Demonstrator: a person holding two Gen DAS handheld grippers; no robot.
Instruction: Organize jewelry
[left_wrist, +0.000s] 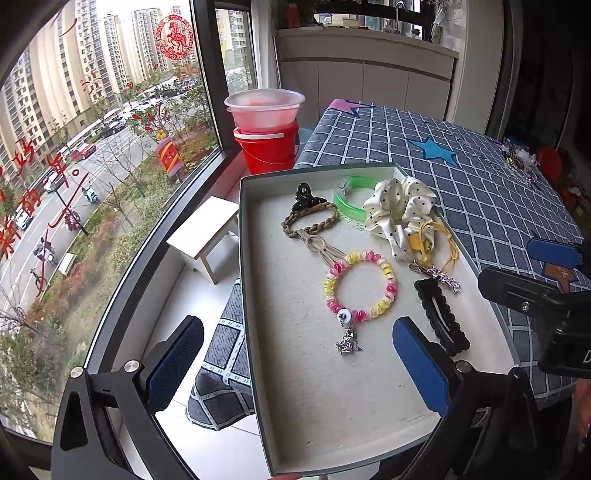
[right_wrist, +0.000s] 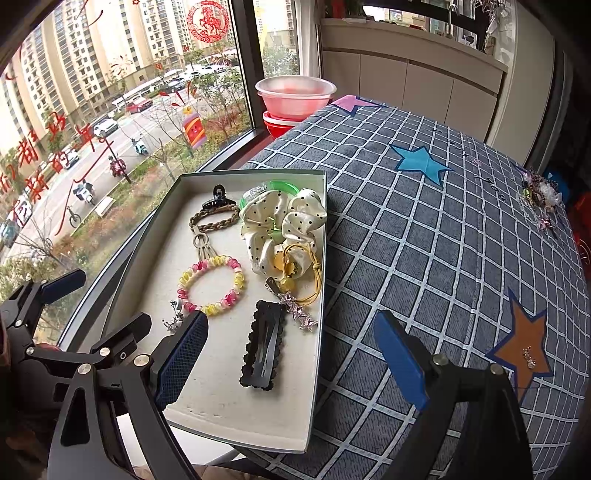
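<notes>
A shallow white box sits at the table's left edge and overhangs it. It holds a pink-yellow coil bracelet, a black snap clip, a dotted cream scrunchie, a green bangle, a braided brown tie, a yellow cord tie and a silver star clip. My left gripper is open above the box's near end. My right gripper is open over the box's right wall. A small silver earring lies on the orange star.
The table has a blue checked cloth with star patches. A pile of more jewelry lies at the far right. A red bucket with plastic bowls and a white stool stand by the window.
</notes>
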